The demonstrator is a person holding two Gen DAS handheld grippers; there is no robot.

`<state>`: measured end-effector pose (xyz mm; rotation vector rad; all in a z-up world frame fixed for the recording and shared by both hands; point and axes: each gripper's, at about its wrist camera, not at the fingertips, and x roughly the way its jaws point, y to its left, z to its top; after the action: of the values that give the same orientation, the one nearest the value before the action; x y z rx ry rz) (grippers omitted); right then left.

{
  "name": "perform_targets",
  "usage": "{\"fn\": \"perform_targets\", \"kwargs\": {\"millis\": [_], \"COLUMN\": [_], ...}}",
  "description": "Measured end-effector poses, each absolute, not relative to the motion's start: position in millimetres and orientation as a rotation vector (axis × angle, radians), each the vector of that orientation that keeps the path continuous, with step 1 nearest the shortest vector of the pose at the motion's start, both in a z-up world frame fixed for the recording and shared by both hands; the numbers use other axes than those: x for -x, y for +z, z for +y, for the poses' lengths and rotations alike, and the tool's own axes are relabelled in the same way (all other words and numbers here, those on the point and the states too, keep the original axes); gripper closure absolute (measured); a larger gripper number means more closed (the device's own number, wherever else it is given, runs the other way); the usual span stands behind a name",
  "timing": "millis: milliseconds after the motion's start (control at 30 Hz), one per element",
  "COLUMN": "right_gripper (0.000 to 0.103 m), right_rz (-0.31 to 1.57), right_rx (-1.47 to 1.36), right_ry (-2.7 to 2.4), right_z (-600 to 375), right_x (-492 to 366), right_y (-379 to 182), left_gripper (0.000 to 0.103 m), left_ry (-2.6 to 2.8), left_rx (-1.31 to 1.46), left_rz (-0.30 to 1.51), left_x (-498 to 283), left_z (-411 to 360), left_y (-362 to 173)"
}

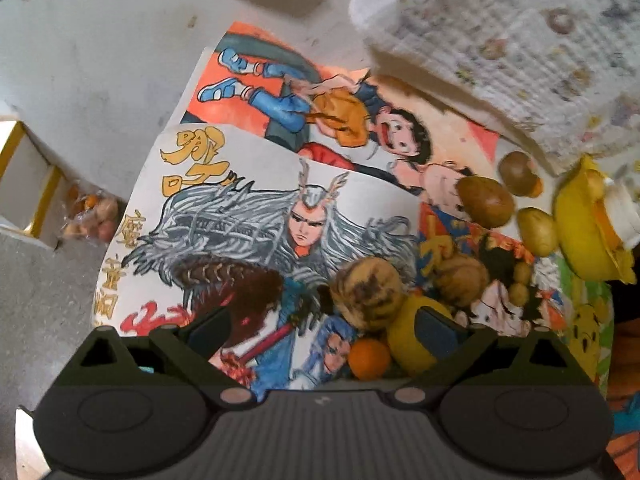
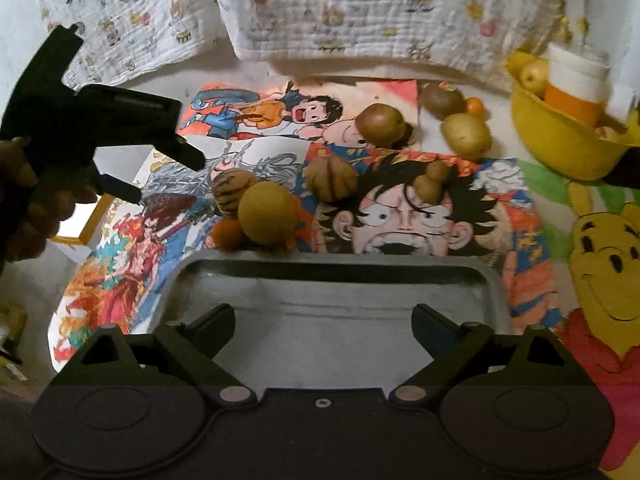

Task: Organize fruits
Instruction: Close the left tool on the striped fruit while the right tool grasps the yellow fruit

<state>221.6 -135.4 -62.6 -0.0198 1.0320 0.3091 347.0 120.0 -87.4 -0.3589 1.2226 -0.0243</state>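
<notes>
Several fruits lie on cartoon posters on the floor. In the right wrist view a round yellow fruit (image 2: 267,213), a small orange (image 2: 227,234), a striped fruit (image 2: 229,191), a walnut-like fruit (image 2: 329,178), a small gourd (image 2: 432,182), a brown kiwi-like fruit (image 2: 380,125) and a yellow pear-like fruit (image 2: 466,134) show. My right gripper (image 2: 322,330) is open over a grey metal tray (image 2: 184,280). My left gripper (image 1: 324,330) is open; the yellow fruit (image 1: 408,340), the orange (image 1: 369,358) and the striped fruit (image 1: 368,294) sit at its right finger. The left gripper also shows in the right wrist view (image 2: 168,178).
A yellow bowl (image 2: 560,140) at the right holds a pale fruit (image 2: 534,72) and an orange-and-white cup (image 2: 576,84). A patterned white cloth (image 2: 340,12) lies along the back. A white box with yellow edges (image 1: 28,184) and a bag of small fruits (image 1: 90,214) are at the left.
</notes>
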Motion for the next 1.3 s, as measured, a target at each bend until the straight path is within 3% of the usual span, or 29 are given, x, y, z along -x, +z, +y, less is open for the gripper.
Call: {"fn": "perform_targets", "kwargs": {"millis": [233, 567, 1000, 1300], "right_gripper": [0.017, 0.019, 0.033, 0.036], "right_rz": [1.067, 1.080, 1.125, 1.156], "right_rx": [-0.013, -0.040, -0.121, -0.121], "right_ry": [0.337, 0.344, 0.306, 0.327], "right_z": [-109, -89, -85, -74], "right_x": [-265, -292, -319, -334], "right_y": [-75, -89, -110, -122], "left_gripper": [0.004, 0.006, 0.036, 0.046], "left_ry": [-0.043, -0.044, -0.016, -0.027], "left_rx": [0.408, 0.520, 0.765, 0.760], "left_rz": [1.320, 1.427, 1.497, 1.527], "left_x": [-377, -393, -403, -416], "left_z": [118, 115, 123, 122], "left_y": [-105, -124, -147, -156]}}
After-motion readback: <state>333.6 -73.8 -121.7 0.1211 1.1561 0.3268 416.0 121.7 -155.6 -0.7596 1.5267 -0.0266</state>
